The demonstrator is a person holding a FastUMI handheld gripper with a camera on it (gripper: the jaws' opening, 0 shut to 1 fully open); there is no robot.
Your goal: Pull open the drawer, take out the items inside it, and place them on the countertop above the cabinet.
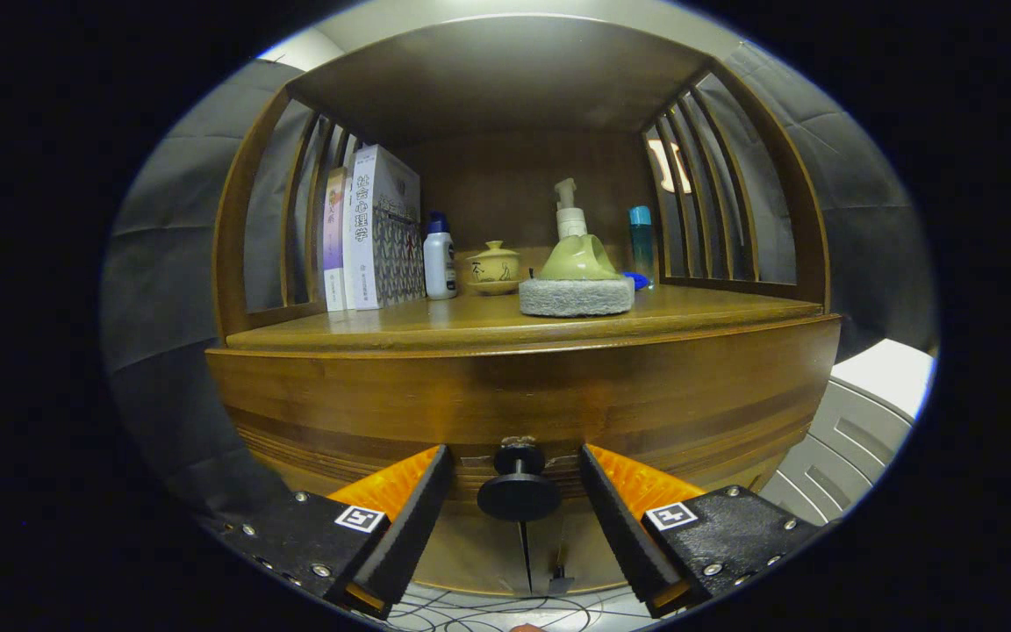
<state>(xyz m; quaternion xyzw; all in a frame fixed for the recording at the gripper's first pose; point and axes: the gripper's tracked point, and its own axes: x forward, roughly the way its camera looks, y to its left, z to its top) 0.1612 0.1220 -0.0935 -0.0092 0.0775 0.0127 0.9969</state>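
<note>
Knob (519, 493) dead ahead, dark and round, sitting right between my two fingers (400, 518). The gripper (514, 478) is spread wide, a clear gap on either side of the knob, neither finger touching it (close, but I see daylight on both sides). The knob is fixed to the front of the drawer (523, 412), a curved wooden panel, and as far as I can tell the drawer sits closed, its face flush under the countertop (470, 320) edge.

Up on the countertop, I've got a row of things under the wooden shelf roof. At the left, two books (374, 230) stand upright against the slatted side. Just right of them, a white bottle (440, 259) with a blue cap. Next along, a small yellow lidded cup (494, 266) on a saucer. Nearer the front edge, a green-handled scrub pad (577, 281) lies flat, and a white pump bottle (569, 211) rises behind it. Further right, near the other slatted side, a slim teal bottle (641, 239), with something small and blue at its foot that I can't make out.

Off beyond the cabinet's right end, a pale grey plastic bin (856, 421). Below the drawer, thin cables (488, 610) trail across a light floor.
</note>
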